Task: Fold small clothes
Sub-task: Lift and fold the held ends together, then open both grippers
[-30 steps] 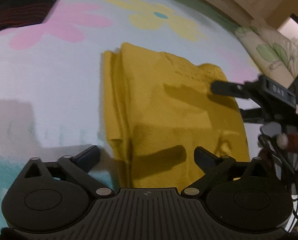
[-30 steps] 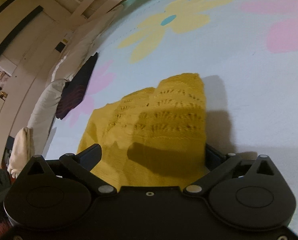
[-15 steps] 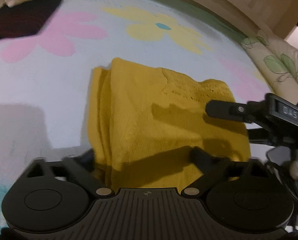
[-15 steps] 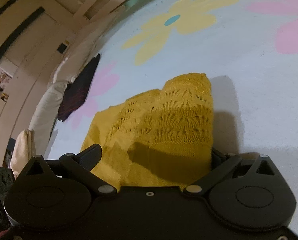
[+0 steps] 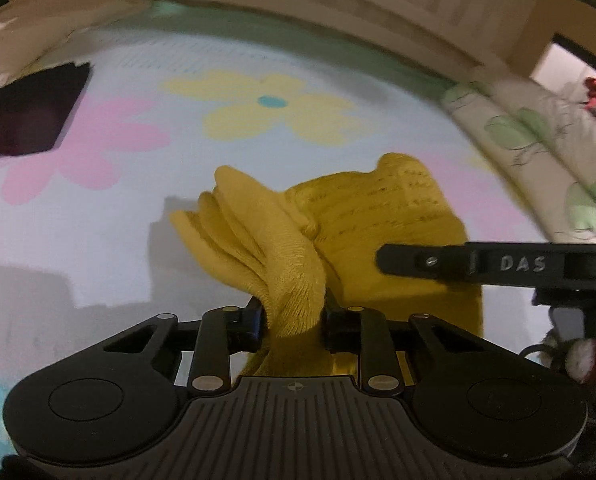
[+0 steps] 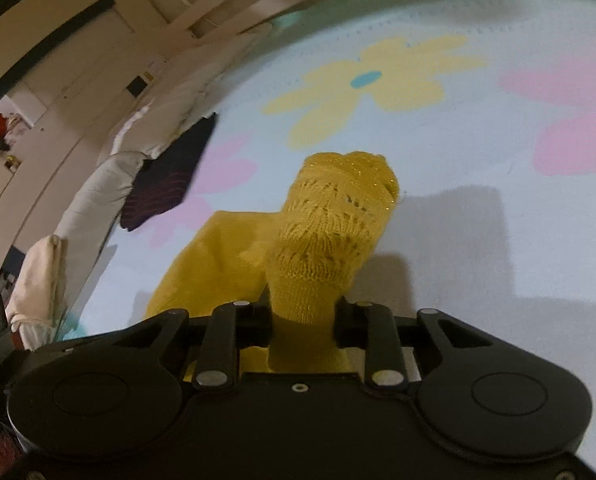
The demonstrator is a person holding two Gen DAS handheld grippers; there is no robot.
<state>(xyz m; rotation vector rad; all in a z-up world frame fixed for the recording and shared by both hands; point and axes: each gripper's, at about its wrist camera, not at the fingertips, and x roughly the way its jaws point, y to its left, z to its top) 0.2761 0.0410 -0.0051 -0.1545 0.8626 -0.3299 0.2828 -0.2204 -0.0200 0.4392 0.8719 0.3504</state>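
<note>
Both claws were wide open around the near edge of the mustard-yellow knitted garment (image 5: 378, 216) a second ago, and they've just been closing with knit between the jaws; now the fabric is bunched up and pulled off the bed. My left gripper (image 5: 294, 320) is clamped narrow on a thick wad of the plain-knit side, and my right gripper (image 6: 304, 322) is pinched on the lacy, holey corner. Far end of the garment is down on the pale blue bedspread with big yellow and pink flowers (image 5: 98, 240).

For the fold, I reckon both corners should go up level and forward together, so the near edge lands square on the far edge. The left bite looks like it grabbed several layers, which could drag the underside along, so go slow. That open lace could snag or stretch if yanked.

Room-wise, plenty of bare bedspread ahead. A dark folded cloth with reddish stripes (image 6: 170, 176) sits well off to the left side, white pillows (image 6: 110, 184) beyond it, and a leaf-print quilt (image 5: 538, 140) runs along the right edge. Nothing's in the way.
</note>
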